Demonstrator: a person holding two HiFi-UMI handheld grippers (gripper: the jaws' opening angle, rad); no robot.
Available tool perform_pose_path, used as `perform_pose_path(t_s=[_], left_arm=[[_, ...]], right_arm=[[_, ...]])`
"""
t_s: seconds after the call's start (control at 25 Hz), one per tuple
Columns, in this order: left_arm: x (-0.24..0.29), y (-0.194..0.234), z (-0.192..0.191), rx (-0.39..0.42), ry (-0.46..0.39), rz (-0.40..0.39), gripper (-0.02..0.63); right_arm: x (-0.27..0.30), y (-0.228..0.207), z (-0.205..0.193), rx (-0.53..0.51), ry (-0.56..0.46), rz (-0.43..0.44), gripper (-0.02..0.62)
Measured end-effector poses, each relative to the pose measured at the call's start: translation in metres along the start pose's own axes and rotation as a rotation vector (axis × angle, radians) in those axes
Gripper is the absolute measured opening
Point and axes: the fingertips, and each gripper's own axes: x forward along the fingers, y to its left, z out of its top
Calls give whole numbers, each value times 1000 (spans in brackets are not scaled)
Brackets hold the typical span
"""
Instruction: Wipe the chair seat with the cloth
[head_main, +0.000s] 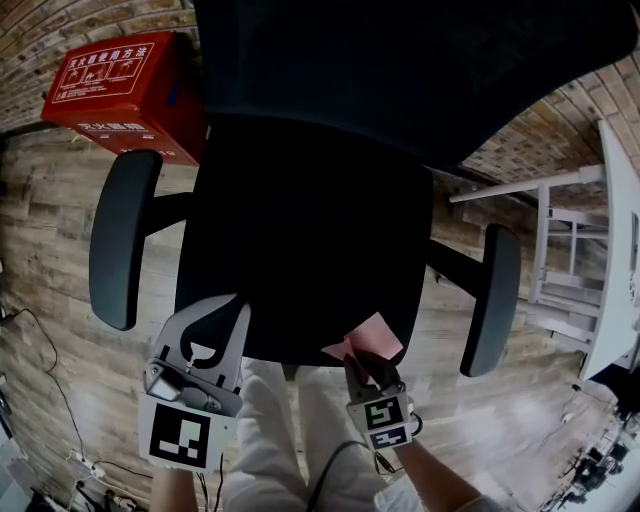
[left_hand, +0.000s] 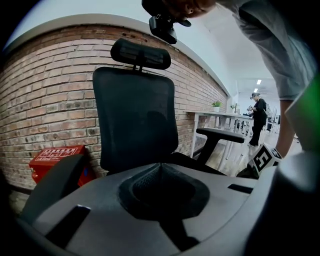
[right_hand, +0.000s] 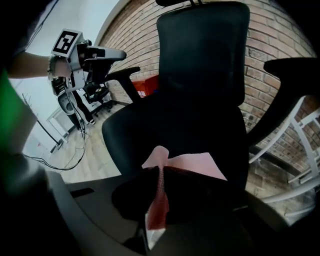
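A black office chair fills the head view; its seat (head_main: 305, 240) lies below me and its backrest (head_main: 420, 70) rises at the top. My right gripper (head_main: 368, 362) is at the seat's front right edge, shut on a pink cloth (head_main: 368, 335) that lies on the seat edge. In the right gripper view the pink cloth (right_hand: 187, 164) spreads past the jaws onto the seat (right_hand: 170, 125). My left gripper (head_main: 218, 318) hovers at the seat's front left edge, jaws shut with nothing between them. The left gripper view shows the backrest (left_hand: 135, 120) ahead.
A red box (head_main: 125, 90) stands on the wooden floor behind the chair's left armrest (head_main: 120, 240). The right armrest (head_main: 495, 295) is opposite, with a white table frame (head_main: 590, 260) beyond it. Cables (head_main: 60, 400) trail on the floor at left. My legs (head_main: 295, 440) stand before the seat.
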Motion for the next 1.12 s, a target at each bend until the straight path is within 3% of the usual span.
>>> perform_pose_path(t_s=[0.44, 0.76, 0.96, 1.12], left_arm=[[-46, 23, -40, -67, 34, 86, 18], [-97, 51, -75, -137, 72, 195, 18], [-128, 65, -94, -304, 78, 324, 18], [-145, 73, -100, -310, 76, 368, 18]], right_arm=[[44, 92, 56, -118, -53, 190, 51], [78, 164, 100, -264, -84, 316, 51], [95, 206, 118, -338, -98, 380, 51], [107, 234, 127, -383, -95, 413, 51]])
